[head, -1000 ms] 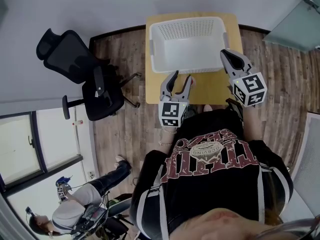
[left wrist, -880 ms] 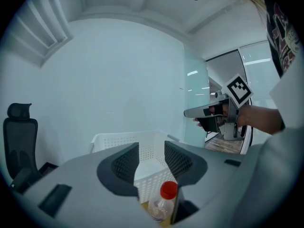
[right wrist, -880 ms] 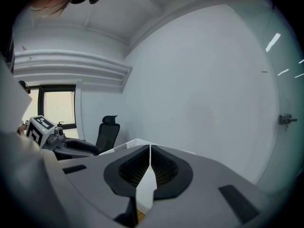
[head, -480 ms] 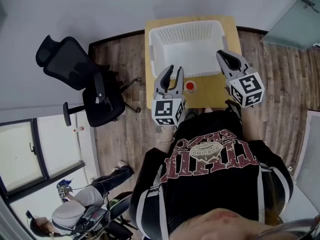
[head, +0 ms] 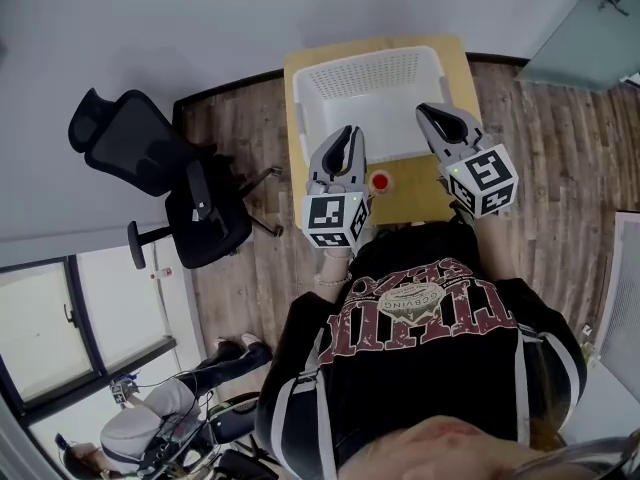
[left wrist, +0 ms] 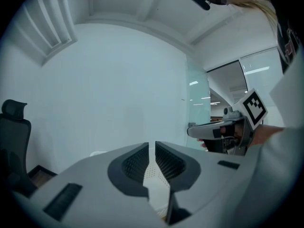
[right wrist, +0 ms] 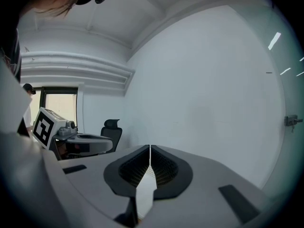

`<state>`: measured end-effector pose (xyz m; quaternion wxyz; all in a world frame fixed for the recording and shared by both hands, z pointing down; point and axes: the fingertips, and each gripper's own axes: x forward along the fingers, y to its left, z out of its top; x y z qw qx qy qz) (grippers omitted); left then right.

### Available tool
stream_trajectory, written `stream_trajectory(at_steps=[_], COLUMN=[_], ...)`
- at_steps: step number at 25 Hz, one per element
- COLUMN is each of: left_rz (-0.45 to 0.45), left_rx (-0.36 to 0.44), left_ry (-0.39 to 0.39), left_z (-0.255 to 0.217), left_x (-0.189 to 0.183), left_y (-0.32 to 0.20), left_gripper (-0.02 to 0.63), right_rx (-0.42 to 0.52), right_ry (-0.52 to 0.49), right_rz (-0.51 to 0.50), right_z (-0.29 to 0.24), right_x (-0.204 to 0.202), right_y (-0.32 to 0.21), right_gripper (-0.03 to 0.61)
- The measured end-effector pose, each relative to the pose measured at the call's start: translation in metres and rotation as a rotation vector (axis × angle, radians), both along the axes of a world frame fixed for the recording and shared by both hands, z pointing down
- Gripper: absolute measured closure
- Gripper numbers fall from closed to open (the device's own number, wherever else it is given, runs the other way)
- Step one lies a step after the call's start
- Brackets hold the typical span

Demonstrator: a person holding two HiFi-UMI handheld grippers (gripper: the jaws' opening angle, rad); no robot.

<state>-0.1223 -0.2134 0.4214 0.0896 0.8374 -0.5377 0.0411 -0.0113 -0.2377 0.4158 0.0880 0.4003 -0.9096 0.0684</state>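
The small bottle (head: pixel 380 181) is standing upright on the yellow table (head: pixel 425 196), just in front of the near wall of the white basket (head: pixel 372 72). It is sitting between the two grippers, closer to the left one. From above it is showing little more than a round red cap with a pale rim of body around it, so the rest of its shape is hard to read.

It is likely going to handle as a light, smooth thing that tips or skids at a nudge. The cap is probably the stiffest part, while the body below may give a little under pressure. The safest hold looks to be across the body just under the cap, squeezed gently.

The left gripper (head: pixel 345 136) is hovering above the table's left side with its jaws drawn almost together – only a thin slit is showing, with nothing in it. The right gripper (head: pixel 428 116) is hanging over the basket's near right corner with its jaws pressed flat against each other, also holding nothing.
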Motion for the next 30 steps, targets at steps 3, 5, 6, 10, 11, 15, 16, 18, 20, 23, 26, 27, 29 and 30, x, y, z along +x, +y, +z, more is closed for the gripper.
stream_trajectory(at_steps=[3,5,6,10,11,15,16,18,20,23,26,27,29,30], left_rz=[0.017,0.031,0.038,0.058,0.063,0.086,0.091,0.098,0.102,0.109,0.113,0.113,0.112,0.112], left_rx=[0.0,-0.006,-0.009,-0.021,-0.024,-0.036,-0.04,-0.043,-0.046,-0.051,-0.052,-0.052,-0.05,-0.05], left_ry=[0.006,0.016,0.021,0.027,0.027,0.021,0.022,0.018,0.016,0.015,0.018,0.018,0.015,0.014], left_z=[-0.002,-0.002,-0.002,-0.003,-0.003,-0.005,-0.005,-0.005,-0.006,-0.006,-0.006,-0.006,-0.006,-0.006], left_x=[0.003,0.005,0.006,0.009,0.01,0.016,0.017,0.02,0.023,0.026,0.028,0.028,0.028,0.028], left_y=[-0.006,-0.01,-0.011,-0.018,-0.019,-0.022,-0.023,-0.023,-0.024,-0.025,-0.026,-0.026,-0.026,-0.026], left_gripper=[0.541,0.547,0.549,0.565,0.566,0.566,0.568,0.568,0.568,0.568,0.568,0.568,0.568,0.568], right_rx=[0.005,0.003,0.001,-0.003,-0.004,-0.002,-0.001,0.001,0.002,0.003,0.001,0.0,-0.006,-0.011], right_ry=[-0.007,-0.01,-0.011,-0.022,-0.027,-0.036,-0.037,-0.04,-0.036,-0.035,-0.043,-0.041,-0.033,-0.032], right_rz=[-0.014,-0.019,-0.022,-0.028,-0.028,-0.036,-0.039,-0.046,-0.05,-0.054,-0.053,-0.053,-0.054,-0.057], right_z=[-0.002,-0.002,-0.002,-0.004,-0.005,-0.007,-0.008,-0.008,-0.007,-0.006,-0.007,-0.007,-0.005,-0.004], right_x=[-0.007,-0.011,-0.013,-0.019,-0.02,-0.026,-0.027,-0.031,-0.033,-0.034,-0.034,-0.033,-0.033,-0.033], right_y=[-0.002,-0.002,-0.003,-0.004,-0.004,-0.004,-0.003,-0.001,0.0,0.0,0.0,0.0,0.0,0.0], right_gripper=[0.56,0.56,0.56,0.56,0.56,0.56,0.56,0.56,0.56,0.56,0.561,0.561,0.561,0.561])
